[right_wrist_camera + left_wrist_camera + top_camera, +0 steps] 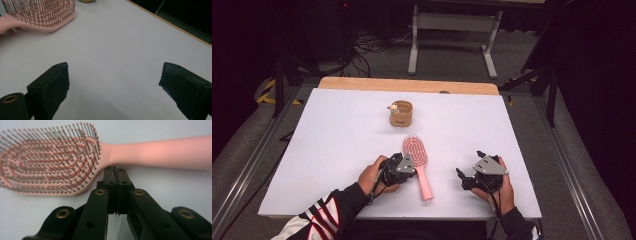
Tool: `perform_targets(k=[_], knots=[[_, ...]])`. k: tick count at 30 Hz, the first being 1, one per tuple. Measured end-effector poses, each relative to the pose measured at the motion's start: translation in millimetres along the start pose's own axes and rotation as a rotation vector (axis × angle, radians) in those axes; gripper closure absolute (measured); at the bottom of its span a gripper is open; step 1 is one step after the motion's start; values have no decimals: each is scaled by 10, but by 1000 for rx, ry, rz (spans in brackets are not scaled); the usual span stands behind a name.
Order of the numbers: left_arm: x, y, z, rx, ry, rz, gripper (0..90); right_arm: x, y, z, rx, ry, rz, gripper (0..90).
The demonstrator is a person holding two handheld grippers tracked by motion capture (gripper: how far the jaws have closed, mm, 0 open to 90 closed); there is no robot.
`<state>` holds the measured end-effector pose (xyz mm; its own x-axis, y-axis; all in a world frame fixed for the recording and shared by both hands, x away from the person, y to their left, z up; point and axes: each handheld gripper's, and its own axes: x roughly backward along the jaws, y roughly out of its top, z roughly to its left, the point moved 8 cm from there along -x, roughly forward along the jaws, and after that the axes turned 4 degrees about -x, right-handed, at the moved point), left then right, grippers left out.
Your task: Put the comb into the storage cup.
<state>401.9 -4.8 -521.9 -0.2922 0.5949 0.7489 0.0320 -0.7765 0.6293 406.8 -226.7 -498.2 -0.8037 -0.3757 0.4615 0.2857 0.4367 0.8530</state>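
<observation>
Left gripper [117, 173] jaws together beside hairbrush [75, 160].

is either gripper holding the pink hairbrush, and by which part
Nothing is held. The left gripper is shut with its tips against the pink plastic hairbrush at its neck; the right gripper is open.

The high view looks forward and down on the whole white table [337, 150] from above its near edge. The left gripper view sits low behind its closed jaws, very near the pink hairbrush [75, 162] just beyond their tips. The right gripper view looks between its wide-apart jaws and shares the brush, far up-left.
</observation>
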Motion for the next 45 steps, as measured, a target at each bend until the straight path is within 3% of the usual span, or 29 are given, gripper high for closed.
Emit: perform_targets(k=[6, 10, 15, 19, 24, 27, 28, 30, 34, 36, 38, 39, 43, 45], knots=[[-50, 63, -22, -13, -16, -11, 890, -8, -13, -6, 3, -1, 11, 91], [-61, 72, -21, 5, -22, -21, 882, -9, -19, -16, -8, -6, 17, 91], [-58, 92, -32, 9, -29, -39, 790, -3, -9, -21, -8, -8, 18, 90], [94, 111, -27, -3, -23, -104, 745, 19, 14, -28, -16, -7, 19, 90], [466, 12, 18, -17, 55, -200, 679, 36, 43, -38, -35, -5, 28, 89], [570, -48, 32, -25, 86, -223, 640, 61, 78, -31, -40, -9, 30, 88], [690, -132, 51, -12, 115, -263, 611, 71, 96, -26, -47, -10, 35, 86], [779, -223, 78, -15, 148, -278, 569, 81, 116, -18, -54, -7, 37, 84], [907, -424, 142, 37, 200, -305, 363, 93, 174, -14, -84, -5, 47, 66], [954, -517, 169, 53, 234, -311, 301, 95, 193, -26, -100, -12, 57, 62], [982, -576, 177, 72, 233, -321, 240, 90, 207, -23, -120, -3, 71, 53], [1032, -677, 208, 80, 283, -305, 227, 92, 214, -17, -124, -2, 77, 51], [1124, -798, 231, 107, 305, -321, 169, 96, 246, 9, -117, 9, 80, 47], [1210, -910, 259, 146, 322, -340, 150, 106, 289, 52, -108, 20, 72, 47]])
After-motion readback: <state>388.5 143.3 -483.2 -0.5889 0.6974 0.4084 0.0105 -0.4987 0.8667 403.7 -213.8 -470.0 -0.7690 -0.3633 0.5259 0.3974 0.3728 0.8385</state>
